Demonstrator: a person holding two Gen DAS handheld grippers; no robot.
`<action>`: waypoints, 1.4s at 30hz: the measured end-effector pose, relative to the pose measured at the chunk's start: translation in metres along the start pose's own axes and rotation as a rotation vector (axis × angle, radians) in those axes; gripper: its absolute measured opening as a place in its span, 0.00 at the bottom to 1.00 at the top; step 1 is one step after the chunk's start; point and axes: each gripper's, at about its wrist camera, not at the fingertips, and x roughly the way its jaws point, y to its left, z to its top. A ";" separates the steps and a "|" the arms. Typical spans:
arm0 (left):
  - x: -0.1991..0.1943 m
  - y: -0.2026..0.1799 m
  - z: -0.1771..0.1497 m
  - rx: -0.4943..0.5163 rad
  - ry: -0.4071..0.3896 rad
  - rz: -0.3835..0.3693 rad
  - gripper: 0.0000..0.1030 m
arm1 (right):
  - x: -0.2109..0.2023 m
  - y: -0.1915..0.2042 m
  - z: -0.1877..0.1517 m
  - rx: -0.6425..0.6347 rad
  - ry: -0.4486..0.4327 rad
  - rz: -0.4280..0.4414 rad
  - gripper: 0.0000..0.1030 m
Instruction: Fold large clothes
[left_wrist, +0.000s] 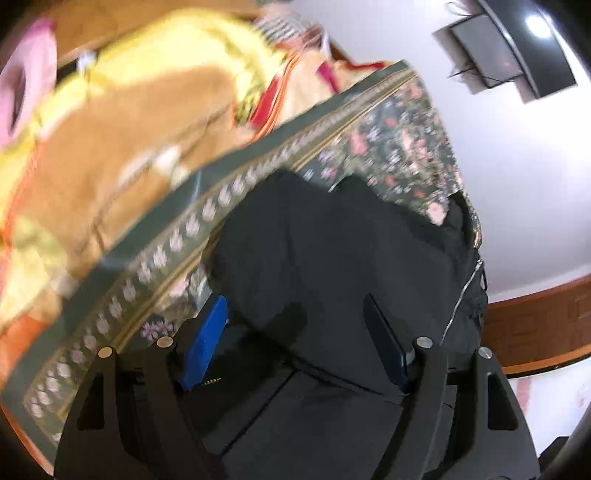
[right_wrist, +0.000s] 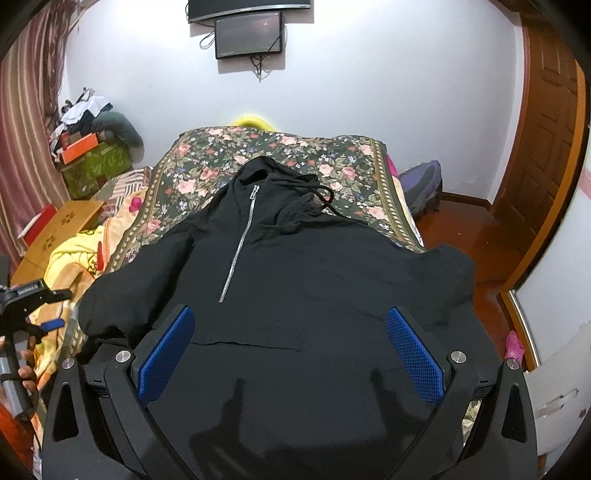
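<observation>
A black zip hoodie (right_wrist: 295, 280) lies spread face up on the floral bedspread (right_wrist: 207, 166), hood toward the far wall, silver zipper (right_wrist: 240, 243) down its chest. My right gripper (right_wrist: 291, 350) is open just above the hoodie's lower front, its blue pads either side of the pocket area, holding nothing. My left gripper (left_wrist: 295, 339) is open over the hoodie (left_wrist: 332, 258) near its left edge; that view is tilted and blurred. The left gripper also shows at the far left of the right wrist view (right_wrist: 40, 310), beside the hoodie's left sleeve.
Yellow and orange bedding (right_wrist: 70, 258) lies bunched left of the bedspread. A wooden tray (right_wrist: 62, 229) and boxes with clutter (right_wrist: 92, 147) stand at the left. A screen (right_wrist: 249, 35) hangs on the wall. A wooden door (right_wrist: 546, 147) is right, a bag (right_wrist: 421, 184) beside the bed.
</observation>
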 end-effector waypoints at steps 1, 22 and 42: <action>0.005 0.003 -0.001 -0.014 0.018 -0.005 0.72 | 0.004 0.001 0.000 -0.003 0.009 -0.001 1.00; -0.030 -0.132 0.020 0.379 -0.208 -0.008 0.04 | 0.008 -0.033 -0.005 0.047 0.055 0.000 1.00; 0.026 -0.335 -0.179 0.887 0.115 -0.216 0.04 | -0.040 -0.112 -0.012 0.118 -0.047 -0.067 1.00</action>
